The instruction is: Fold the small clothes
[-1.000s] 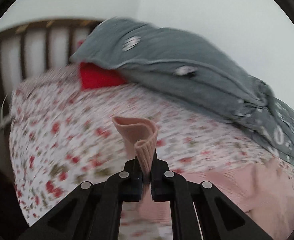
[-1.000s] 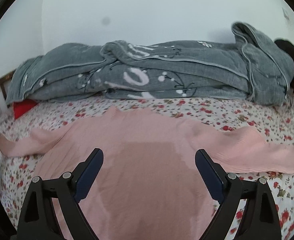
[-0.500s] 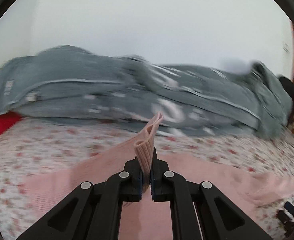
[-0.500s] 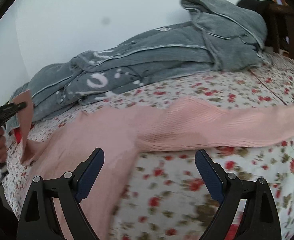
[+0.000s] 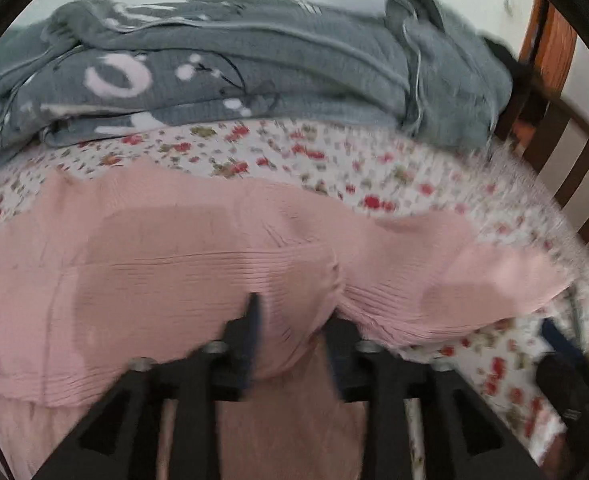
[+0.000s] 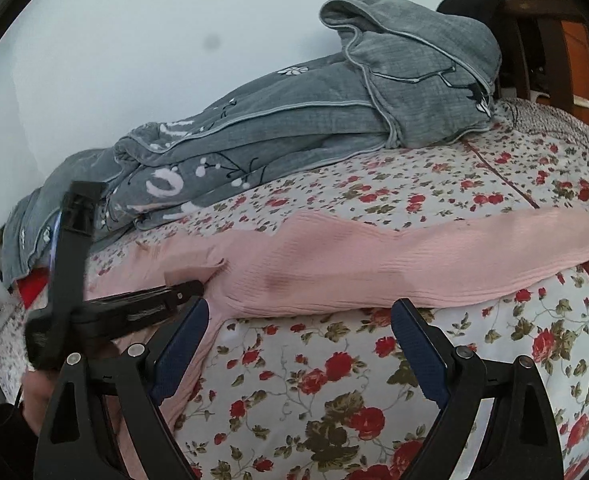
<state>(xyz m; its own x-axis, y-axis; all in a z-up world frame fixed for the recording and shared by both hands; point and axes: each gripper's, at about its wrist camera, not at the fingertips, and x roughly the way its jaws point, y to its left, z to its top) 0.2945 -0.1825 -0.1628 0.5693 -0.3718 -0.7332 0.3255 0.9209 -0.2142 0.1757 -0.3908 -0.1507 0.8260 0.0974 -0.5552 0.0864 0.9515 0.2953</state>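
A pink ribbed sweater point(image 5: 166, 256) lies flat on the floral bedsheet point(image 5: 334, 164). Its left sleeve is folded across the body, and the sleeve's cuff end lies loosely between the fingers of my left gripper point(image 5: 294, 320), whose jaws are opening. In the right wrist view the left gripper point(image 6: 182, 292) reaches in from the left, low over the sweater point(image 6: 374, 256), with a hand point(image 6: 34, 392) behind it. My right gripper point(image 6: 298, 328) stands wide open above bare sheet, just in front of the sweater's outstretched right sleeve point(image 6: 514, 248). Nothing is between its fingers.
A rumpled grey quilt point(image 6: 294, 128) runs along the wall behind the sweater. Something red point(image 6: 30, 284) peeks out under its left end. Dark wooden bed rails point(image 5: 566, 168) stand at the right end. Floral sheet point(image 6: 334, 400) fills the foreground.
My left gripper swept from the left end of the bed across the sweater with the sleeve cuff, then parted its jaws. The right gripper shifted right, off the sweater's body onto the sheet.
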